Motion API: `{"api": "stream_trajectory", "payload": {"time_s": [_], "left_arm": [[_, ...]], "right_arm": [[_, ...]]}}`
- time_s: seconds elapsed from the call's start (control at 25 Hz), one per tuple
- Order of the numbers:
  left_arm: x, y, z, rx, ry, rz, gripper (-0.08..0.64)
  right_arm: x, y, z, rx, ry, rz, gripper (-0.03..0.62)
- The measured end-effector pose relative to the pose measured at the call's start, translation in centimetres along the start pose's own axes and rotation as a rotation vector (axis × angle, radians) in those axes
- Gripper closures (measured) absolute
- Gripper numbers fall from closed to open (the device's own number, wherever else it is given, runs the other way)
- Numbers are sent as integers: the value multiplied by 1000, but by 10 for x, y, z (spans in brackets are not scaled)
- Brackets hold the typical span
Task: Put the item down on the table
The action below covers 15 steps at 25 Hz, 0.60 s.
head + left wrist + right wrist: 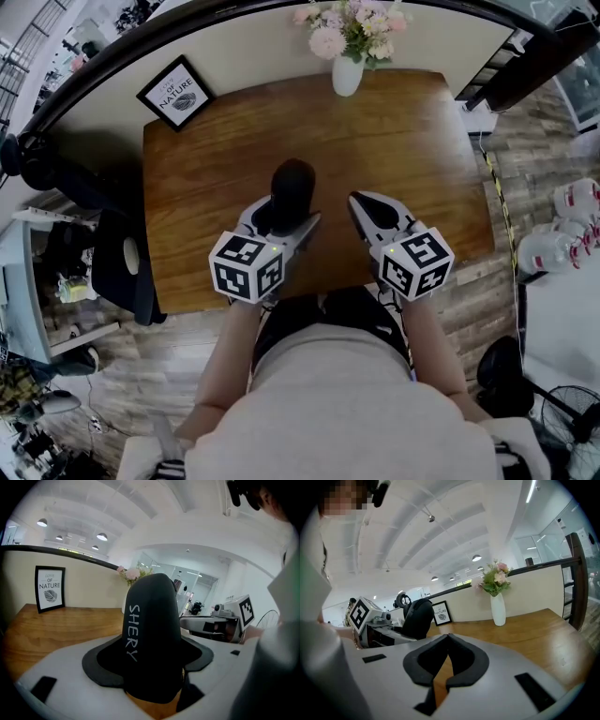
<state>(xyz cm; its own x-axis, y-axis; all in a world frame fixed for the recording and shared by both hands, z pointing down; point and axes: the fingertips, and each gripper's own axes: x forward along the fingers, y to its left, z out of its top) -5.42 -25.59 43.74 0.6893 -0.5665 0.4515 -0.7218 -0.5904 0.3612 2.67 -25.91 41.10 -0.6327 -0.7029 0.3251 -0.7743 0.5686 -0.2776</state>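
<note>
A tall black rounded item [292, 186] printed "SHERY" [152, 620] stands upright between the jaws of my left gripper [286, 214], whose pads press on its sides. It is over the near middle of the wooden table [403, 131]; I cannot tell whether its base touches the wood. In the right gripper view the item [415, 616] shows at the left. My right gripper [361, 202] hovers just to the right of it, near the table's front edge. Its jaws [449, 637] are shut tip to tip, with nothing between them.
A white vase of pink flowers [347, 70] stands at the table's far edge, and a framed "NATURE" print [175, 94] leans at the far left corner. A black chair [122, 267] is off the left side. White bottles [567, 230] sit on the floor to the right.
</note>
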Motion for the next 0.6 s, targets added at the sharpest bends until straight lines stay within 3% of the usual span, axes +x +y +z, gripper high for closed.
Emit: {"api": "stream_trajectory", "payload": {"time_s": [0.48,0.6], "left_arm": [[33,30,-20,121,109,35,215],[41,38,-29,189,173,45,215]], "right_arm": [[24,-30,-18,-18,37,5,581],[33,-36,-29,1,48,5,581]]}}
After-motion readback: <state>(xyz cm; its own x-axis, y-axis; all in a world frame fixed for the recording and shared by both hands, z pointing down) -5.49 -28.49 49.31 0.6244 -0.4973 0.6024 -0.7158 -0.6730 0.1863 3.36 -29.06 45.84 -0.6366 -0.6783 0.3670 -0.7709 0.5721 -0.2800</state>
